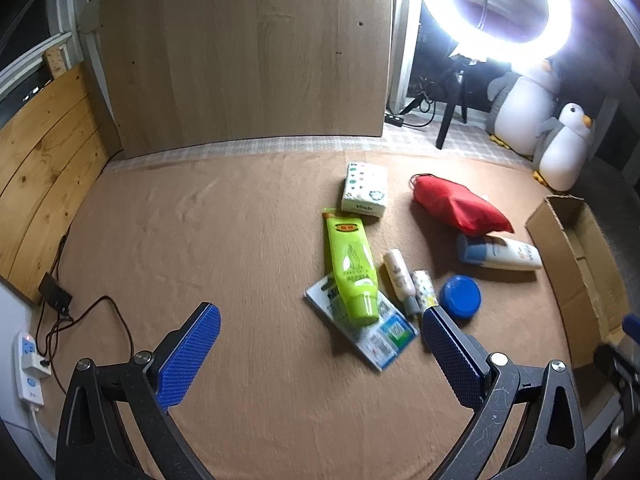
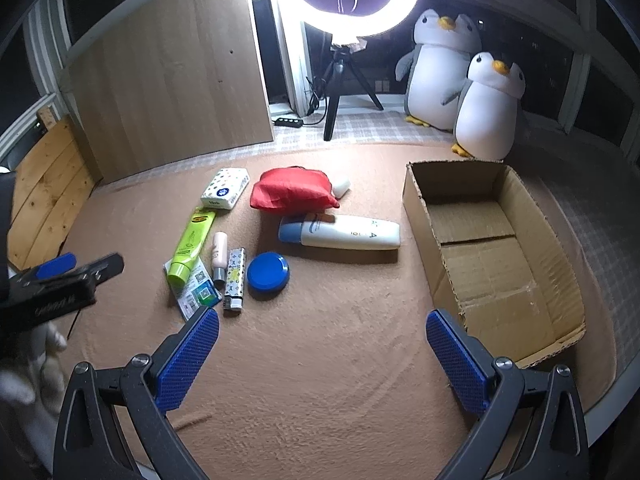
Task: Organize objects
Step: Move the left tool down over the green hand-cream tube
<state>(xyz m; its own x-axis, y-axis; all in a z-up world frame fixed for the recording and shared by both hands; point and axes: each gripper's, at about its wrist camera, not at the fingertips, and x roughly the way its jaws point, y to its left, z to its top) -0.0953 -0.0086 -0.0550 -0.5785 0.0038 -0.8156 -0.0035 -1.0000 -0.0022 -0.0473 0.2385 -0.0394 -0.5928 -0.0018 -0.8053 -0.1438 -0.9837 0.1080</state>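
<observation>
On the brown blanket lie a green tube point(image 1: 352, 268) point(image 2: 188, 246) across a flat printed packet point(image 1: 368, 328) point(image 2: 196, 286), a small pale bottle point(image 1: 396, 274) point(image 2: 220, 256), a patterned lighter point(image 1: 424, 290) point(image 2: 235, 278), a blue round tin point(image 1: 460, 295) point(image 2: 268, 271), a white bottle point(image 1: 500, 254) point(image 2: 344, 232), a red pouch point(image 1: 456, 204) point(image 2: 294, 192) and a tissue pack point(image 1: 366, 194) point(image 2: 225, 188). An open cardboard box point(image 2: 500, 256) point(image 1: 576, 272) stands to their right. My left gripper point(image 1: 320, 344) and my right gripper point(image 2: 322, 344) are open and hold nothing.
A ring light on a tripod point(image 2: 340, 80) and two plush penguins point(image 2: 464, 84) stand behind the blanket. A wood panel point(image 1: 248, 52) leans at the back. At the left lie a power strip point(image 1: 30, 364) and cables point(image 1: 100, 320). My left gripper's body point(image 2: 60, 280) shows at the right view's left edge.
</observation>
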